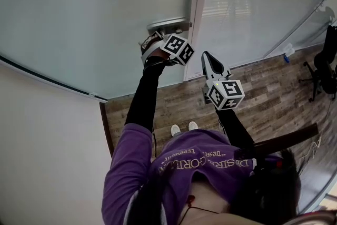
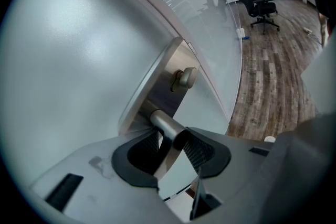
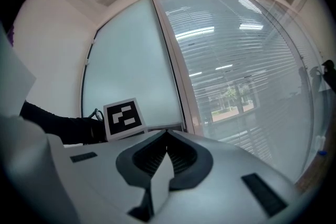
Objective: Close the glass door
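The frosted glass door (image 1: 95,13) fills the upper left of the head view, beside its white frame post (image 1: 197,8). Its metal lever handle (image 1: 168,23) sticks out near the door's edge. My left gripper (image 1: 154,40) reaches up to it; in the left gripper view the left gripper (image 2: 172,138) is shut on the round handle bar (image 2: 164,124), which runs between the ribbed pads. Above it sit the steel lock plate (image 2: 157,89) and a small lock knob (image 2: 185,77). My right gripper (image 1: 212,65) hangs free to the right of the post, and the right gripper (image 3: 167,135) is shut on nothing.
A glass wall with blinds (image 1: 263,2) continues right of the post. The wood-look floor (image 1: 274,92) runs below it, with black office chairs (image 2: 257,0) at the far end and a small bottle (image 1: 287,51) at the wall's foot. A white wall (image 1: 47,129) stands at left.
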A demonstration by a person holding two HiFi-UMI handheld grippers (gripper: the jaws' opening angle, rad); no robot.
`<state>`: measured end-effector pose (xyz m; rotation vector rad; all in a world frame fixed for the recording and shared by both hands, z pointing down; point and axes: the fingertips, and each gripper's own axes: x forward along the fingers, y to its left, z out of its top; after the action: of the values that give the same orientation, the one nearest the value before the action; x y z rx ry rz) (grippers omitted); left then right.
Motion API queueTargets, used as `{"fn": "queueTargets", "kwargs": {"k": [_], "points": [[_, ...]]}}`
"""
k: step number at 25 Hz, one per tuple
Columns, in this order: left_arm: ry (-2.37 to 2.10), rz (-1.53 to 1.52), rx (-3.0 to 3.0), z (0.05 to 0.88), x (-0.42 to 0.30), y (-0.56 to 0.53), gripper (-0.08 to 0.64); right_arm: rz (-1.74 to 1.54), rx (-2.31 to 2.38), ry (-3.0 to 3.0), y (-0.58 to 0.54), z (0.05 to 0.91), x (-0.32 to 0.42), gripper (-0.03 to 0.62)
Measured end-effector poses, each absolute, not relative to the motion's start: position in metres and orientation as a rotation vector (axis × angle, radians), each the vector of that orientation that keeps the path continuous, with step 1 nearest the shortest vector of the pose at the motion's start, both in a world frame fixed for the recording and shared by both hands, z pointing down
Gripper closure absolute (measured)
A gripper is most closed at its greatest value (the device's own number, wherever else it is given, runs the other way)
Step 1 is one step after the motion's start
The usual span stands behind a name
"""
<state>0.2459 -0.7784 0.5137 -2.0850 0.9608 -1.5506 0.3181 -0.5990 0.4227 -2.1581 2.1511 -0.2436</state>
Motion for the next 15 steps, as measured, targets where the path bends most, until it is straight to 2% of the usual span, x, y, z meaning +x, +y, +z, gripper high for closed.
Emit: {"fn": "queueTargets", "kwargs": {"k": [15], "points": [[1.0, -1.54, -2.08, 0.5093, 0.2421, -0.785, 0.43, -0.237, -2.15, 2.159, -0.5998, 0.422, 0.3145, 0.594]]}}
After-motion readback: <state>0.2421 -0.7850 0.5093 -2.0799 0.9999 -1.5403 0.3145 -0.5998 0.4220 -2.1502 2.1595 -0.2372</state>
